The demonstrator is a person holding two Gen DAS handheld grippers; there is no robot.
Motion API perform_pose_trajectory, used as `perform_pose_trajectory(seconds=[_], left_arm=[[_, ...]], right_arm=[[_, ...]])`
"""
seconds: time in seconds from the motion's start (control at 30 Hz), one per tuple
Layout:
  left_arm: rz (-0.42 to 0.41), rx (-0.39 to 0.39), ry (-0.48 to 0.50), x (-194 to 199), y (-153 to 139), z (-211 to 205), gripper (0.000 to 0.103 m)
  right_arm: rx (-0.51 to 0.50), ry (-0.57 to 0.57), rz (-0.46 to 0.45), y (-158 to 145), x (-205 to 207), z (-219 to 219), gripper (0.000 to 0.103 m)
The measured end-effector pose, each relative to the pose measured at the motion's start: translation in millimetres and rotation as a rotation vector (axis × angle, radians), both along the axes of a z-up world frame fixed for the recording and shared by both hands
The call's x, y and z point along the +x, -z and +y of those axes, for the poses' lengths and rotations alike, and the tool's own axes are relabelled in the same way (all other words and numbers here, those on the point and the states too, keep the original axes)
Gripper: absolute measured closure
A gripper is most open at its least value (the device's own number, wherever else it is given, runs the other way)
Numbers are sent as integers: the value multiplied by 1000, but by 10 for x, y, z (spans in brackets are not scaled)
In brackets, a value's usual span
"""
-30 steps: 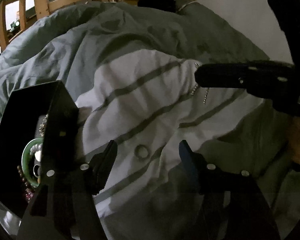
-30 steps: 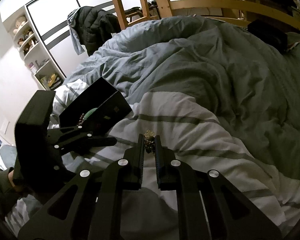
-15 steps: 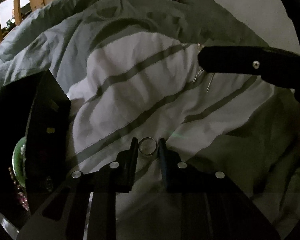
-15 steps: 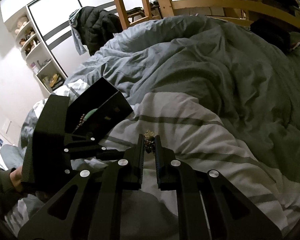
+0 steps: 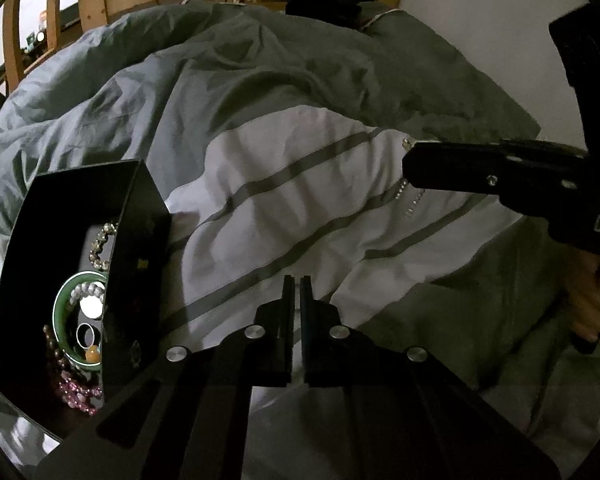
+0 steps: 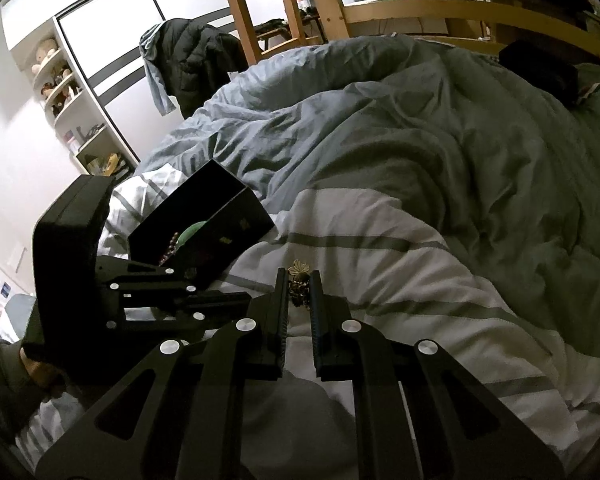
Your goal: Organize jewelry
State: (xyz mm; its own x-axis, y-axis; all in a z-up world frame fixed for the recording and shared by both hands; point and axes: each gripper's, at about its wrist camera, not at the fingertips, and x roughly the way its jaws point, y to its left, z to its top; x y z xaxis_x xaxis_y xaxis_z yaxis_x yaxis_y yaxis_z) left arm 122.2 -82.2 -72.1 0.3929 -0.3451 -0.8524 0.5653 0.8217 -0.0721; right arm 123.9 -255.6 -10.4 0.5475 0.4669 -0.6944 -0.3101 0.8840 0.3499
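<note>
Between my right tongs (image 6: 299, 282), a barely pinched brooch (image 6: 298, 268) may slip into duvet (image 6: 400, 152) folds; my left tongs (image 5: 296, 280) are pressed together.

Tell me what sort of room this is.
Most likely a bedroom: a rumpled grey duvet covers a bed with a wooden frame, and a jacket hangs beside wall shelves.
</note>
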Motion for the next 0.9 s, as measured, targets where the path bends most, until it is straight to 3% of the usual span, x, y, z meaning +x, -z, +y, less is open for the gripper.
perform_pose_trajectory(seconds=[0.03, 0.1, 0.23, 0.3, 0.33, 0.43, 0.77, 0.9], left_arm=[[2, 11, 6, 6, 31, -14, 90], [3, 41, 25, 41, 136, -83, 86], [33, 91, 31, 123, 374, -148, 86], [57, 73, 26, 164, 411, -112, 87], [60, 63, 26, 175, 403, -94, 93], [54, 53, 27, 166, 361, -78, 96], [9, -16, 3, 110, 31, 41, 96], [18, -13, -10, 114, 44, 47, 96]], right_arm=[[2, 0, -1, 6, -7, 0, 92], [0, -2, -2, 12, -12, 3, 92], [1, -2, -1, 13, -8, 4, 92], [3, -2, 1, 15, -7, 6, 92], [1, -2, -1, 13, -7, 4, 92], [0, -8, -3, 20, -23, 14, 92], [11, 3, -16, -2, -25, -14, 92], [14, 7, -16, -20, -28, -32, 92]])
